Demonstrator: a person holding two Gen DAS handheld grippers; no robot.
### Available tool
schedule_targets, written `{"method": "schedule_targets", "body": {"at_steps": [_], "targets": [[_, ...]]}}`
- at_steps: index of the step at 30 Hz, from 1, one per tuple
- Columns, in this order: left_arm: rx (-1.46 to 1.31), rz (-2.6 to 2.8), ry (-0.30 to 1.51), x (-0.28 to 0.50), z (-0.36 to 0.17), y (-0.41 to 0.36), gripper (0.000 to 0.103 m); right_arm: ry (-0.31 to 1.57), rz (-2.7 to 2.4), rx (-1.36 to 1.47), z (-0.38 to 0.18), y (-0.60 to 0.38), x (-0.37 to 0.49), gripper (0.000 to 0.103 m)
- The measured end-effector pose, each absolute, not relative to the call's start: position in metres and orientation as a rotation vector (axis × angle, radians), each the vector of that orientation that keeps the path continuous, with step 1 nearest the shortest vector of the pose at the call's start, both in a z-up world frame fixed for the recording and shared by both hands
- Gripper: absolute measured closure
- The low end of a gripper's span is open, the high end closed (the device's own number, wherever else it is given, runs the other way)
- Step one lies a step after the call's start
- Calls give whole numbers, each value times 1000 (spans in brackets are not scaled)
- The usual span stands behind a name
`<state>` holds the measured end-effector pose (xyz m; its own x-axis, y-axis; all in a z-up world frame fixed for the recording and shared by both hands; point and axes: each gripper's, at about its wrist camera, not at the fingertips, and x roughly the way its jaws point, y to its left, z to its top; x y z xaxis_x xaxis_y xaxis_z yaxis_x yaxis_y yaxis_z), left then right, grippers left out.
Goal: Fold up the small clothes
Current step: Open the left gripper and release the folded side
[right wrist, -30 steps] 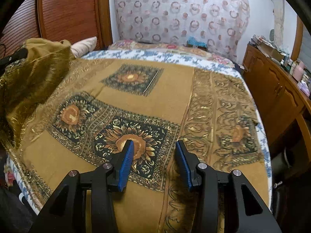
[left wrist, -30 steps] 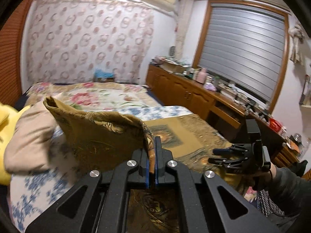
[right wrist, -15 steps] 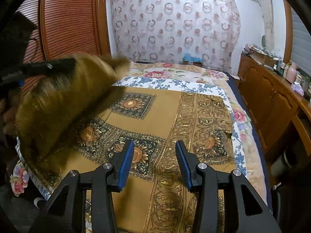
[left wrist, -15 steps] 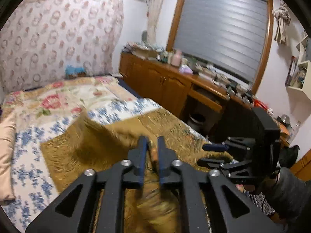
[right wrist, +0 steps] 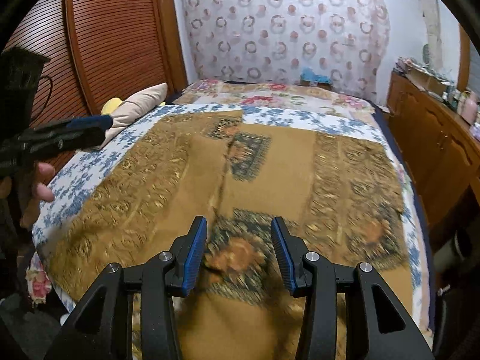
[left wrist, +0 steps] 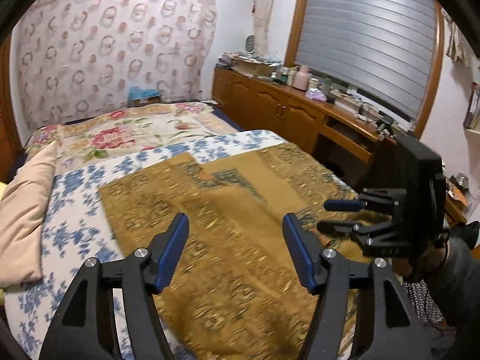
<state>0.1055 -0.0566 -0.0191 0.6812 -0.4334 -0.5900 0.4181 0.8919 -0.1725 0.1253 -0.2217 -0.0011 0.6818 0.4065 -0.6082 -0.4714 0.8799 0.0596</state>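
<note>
Letting go cleanly matters here: the left tongs [left wrist: 235,250] are opening with nothing between them, above the brown patterned cloth [right wrist: 270,162] spread on the bed [right wrist: 300,117], its left part folded over. The right tongs [right wrist: 238,253] hang parted and empty; next, smooth the fold's edge.

Your left gripper [left wrist: 235,247] and right gripper [right wrist: 238,252], black angular frames, silver screws, ribbed blue pads, your dark grey sleeve [left wrist: 456,282]

Soft, even indoor light; motion blur smears the patterned cloth [left wrist: 228,240]; fisheye bends the edges into dark corners.
</note>
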Motion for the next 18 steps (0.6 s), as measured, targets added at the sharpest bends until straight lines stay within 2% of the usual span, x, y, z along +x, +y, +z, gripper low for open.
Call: {"method": "schedule_targets", "body": {"at_steps": [18], "targets": [[-82, -382, 684, 97, -42, -14, 34, 840, 573, -98, -18, -160, 258, 57]]}}
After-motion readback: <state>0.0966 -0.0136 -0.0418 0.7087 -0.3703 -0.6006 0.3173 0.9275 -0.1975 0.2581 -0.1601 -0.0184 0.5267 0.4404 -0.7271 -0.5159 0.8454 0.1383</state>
